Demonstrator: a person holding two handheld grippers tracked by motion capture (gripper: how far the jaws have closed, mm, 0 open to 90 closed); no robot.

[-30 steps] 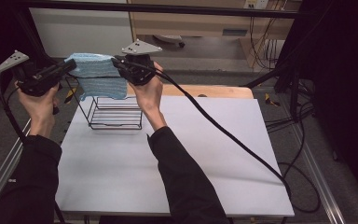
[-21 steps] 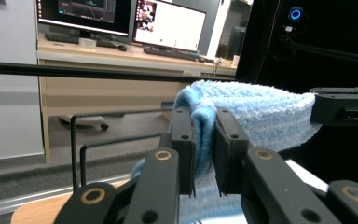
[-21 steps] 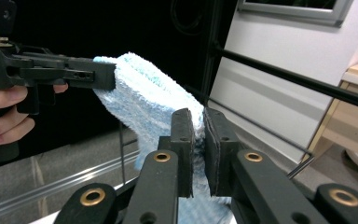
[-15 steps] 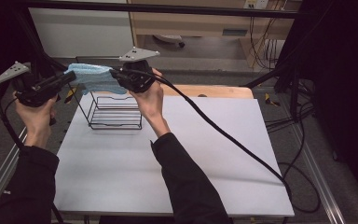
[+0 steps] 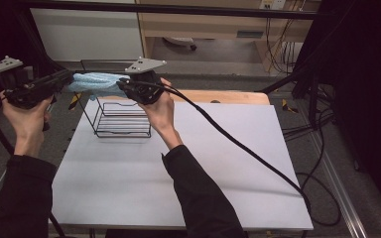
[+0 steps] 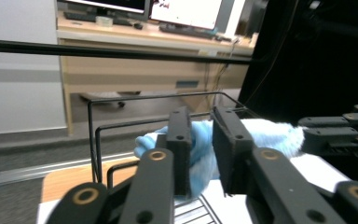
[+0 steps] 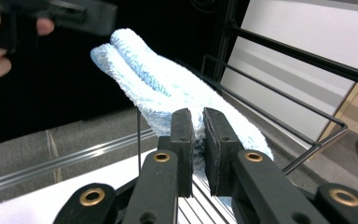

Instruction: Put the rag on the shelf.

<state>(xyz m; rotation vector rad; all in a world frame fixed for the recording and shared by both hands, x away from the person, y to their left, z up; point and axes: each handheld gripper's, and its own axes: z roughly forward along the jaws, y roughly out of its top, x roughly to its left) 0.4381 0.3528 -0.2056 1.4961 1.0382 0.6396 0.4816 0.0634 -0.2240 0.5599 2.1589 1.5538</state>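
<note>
White bench [image 5: 178, 173] carries a black wire rack [image 5: 121, 118] near its far left corner. Above the rack, a blue towel [image 5: 95, 83] stretches between left gripper [image 5: 65, 79] and right gripper [image 5: 124, 85], both clenched on it; gripper views reveal the pinched folds.

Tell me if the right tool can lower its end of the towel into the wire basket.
Probably yes: the right tool holds the towel just above the wire basket, whose open top looks unobstructed.

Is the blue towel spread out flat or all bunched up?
Bunched up: the blue towel is a thick roll stretched between the left claw and right claw.
</note>
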